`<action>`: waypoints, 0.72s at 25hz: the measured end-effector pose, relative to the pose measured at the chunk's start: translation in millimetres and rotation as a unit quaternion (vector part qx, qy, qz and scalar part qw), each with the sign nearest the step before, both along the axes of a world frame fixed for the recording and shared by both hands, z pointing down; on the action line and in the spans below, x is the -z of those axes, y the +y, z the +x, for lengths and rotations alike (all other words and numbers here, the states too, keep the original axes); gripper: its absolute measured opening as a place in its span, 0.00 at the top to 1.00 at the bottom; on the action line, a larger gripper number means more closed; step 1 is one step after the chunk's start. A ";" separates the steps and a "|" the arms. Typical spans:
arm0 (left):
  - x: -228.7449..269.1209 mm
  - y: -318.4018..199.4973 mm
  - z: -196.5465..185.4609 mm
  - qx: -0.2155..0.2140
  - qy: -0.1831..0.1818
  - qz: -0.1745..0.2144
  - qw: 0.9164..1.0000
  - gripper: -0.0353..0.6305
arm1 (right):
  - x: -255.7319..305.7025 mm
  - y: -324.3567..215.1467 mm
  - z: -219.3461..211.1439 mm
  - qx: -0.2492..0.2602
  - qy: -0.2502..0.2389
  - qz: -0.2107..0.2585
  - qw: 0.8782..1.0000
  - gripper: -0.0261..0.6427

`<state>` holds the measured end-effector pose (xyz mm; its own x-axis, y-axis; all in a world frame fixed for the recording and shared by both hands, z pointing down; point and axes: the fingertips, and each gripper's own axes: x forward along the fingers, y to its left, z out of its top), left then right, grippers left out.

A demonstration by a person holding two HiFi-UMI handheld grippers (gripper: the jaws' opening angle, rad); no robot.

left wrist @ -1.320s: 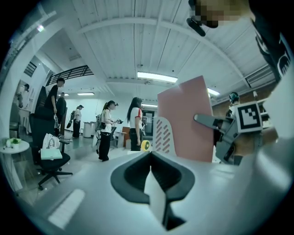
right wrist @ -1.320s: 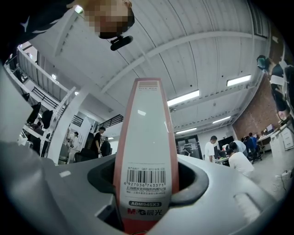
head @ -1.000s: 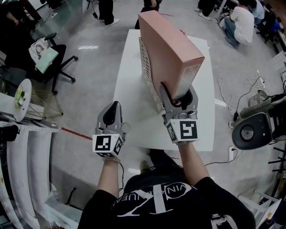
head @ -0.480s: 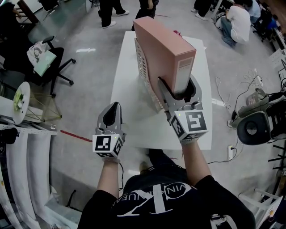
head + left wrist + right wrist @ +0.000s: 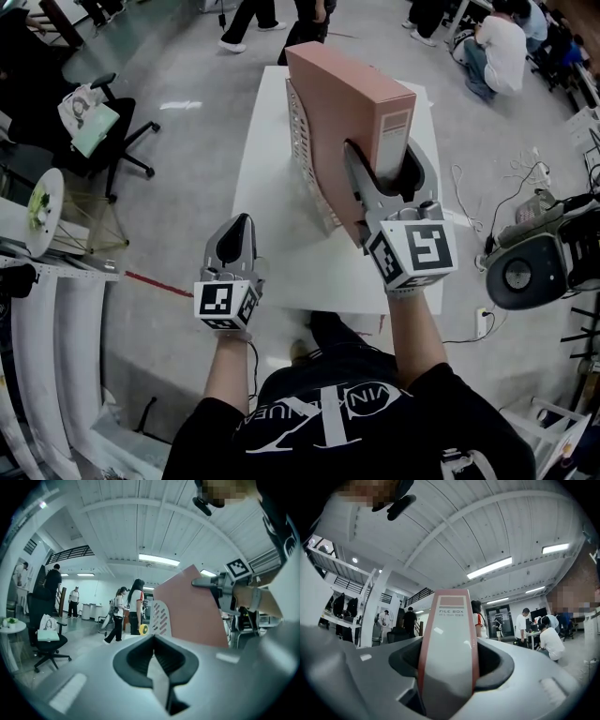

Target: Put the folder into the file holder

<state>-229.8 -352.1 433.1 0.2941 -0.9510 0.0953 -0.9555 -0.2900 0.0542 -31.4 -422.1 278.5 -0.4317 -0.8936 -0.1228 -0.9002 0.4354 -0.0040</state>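
The folder (image 5: pixel 352 112) is a pink file box with a grey spine label (image 5: pixel 449 658). It is tilted above the white table (image 5: pixel 272 234), near end raised. My right gripper (image 5: pixel 382 171) is shut on that spine; its jaws have just been closing, with the spine filling the gap between them (image 5: pixel 449 644). The white perforated file holder (image 5: pixel 305 155) stands on the table against the folder's left side, also visible in the left gripper view (image 5: pixel 161 616). My left gripper (image 5: pixel 238 223) hangs off the table's front left corner, shut and holding nothing (image 5: pixel 152 641).
A black office chair (image 5: pixel 112 131) stands on the floor to the left, near a small round white table (image 5: pixel 42 202). A round dark machine (image 5: pixel 530 272) and cables lie to the right. Several people stand or crouch beyond the table's far end.
My right gripper has risen with the folder, lifting its near end and bringing it closer to the camera. The left gripper has stayed in place.
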 end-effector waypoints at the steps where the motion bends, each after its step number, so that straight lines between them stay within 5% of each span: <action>1: 0.7 -0.1 1.3 0.000 -0.001 0.002 1.000 0.95 | 0.0 1.4 2.5 -0.006 -0.004 0.006 1.000 0.51; 18: 11.6 -13.0 0.4 0.002 -0.008 0.016 1.000 0.95 | 17.8 13.4 10.2 -0.033 -0.077 0.132 0.988 0.52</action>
